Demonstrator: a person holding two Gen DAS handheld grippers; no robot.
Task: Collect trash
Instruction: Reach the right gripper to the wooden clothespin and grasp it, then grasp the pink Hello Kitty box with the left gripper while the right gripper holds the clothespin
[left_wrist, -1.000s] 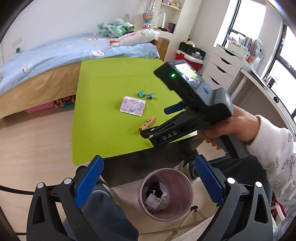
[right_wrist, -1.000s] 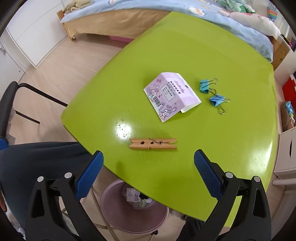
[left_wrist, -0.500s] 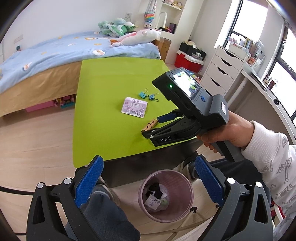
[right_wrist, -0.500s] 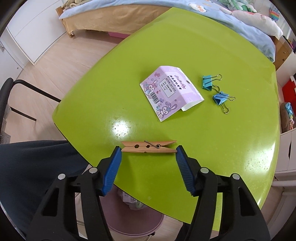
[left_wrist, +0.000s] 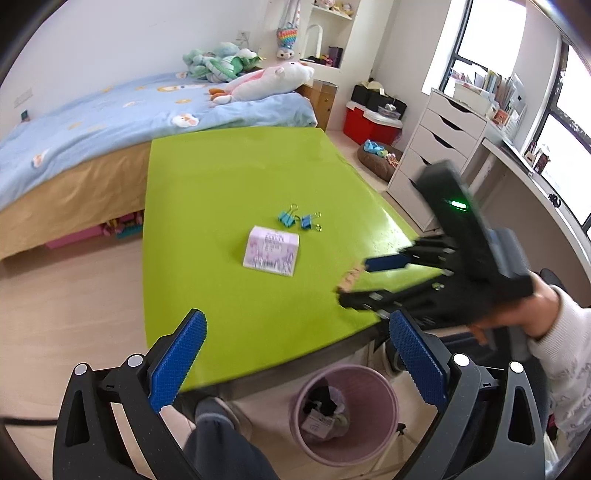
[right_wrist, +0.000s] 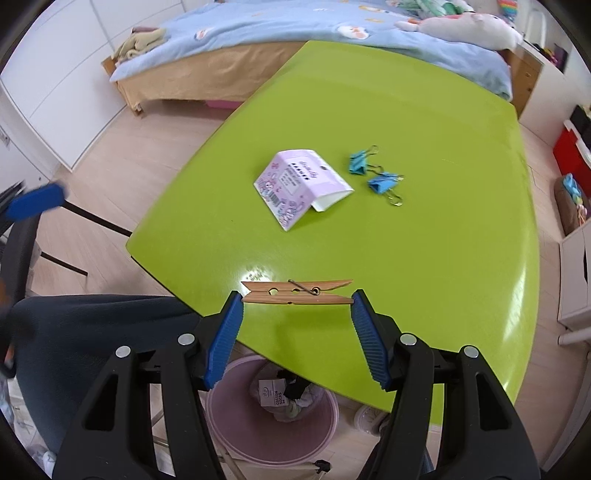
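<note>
- Right gripper: pads touching both ends of wooden clothespin, clamped lengthwise at table's 6 o'clock edge; left gripper spread apart, empty
- Clothespin judged light, stiff; end-to-end hold may slip
- Left view alone shows holding hand; pink bin below edge

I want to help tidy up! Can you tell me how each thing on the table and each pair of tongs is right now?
Right tongs: shut on the clothespin, end to end.
Clothespin: gripped at both ends, crosswise.
Left tongs: open, holding nothing.
Purple packet: lying flat on the table, untouched.
Two blue binder clips: lying beside the packet.
Pink bin: upright on the floor, trash inside.
</note>
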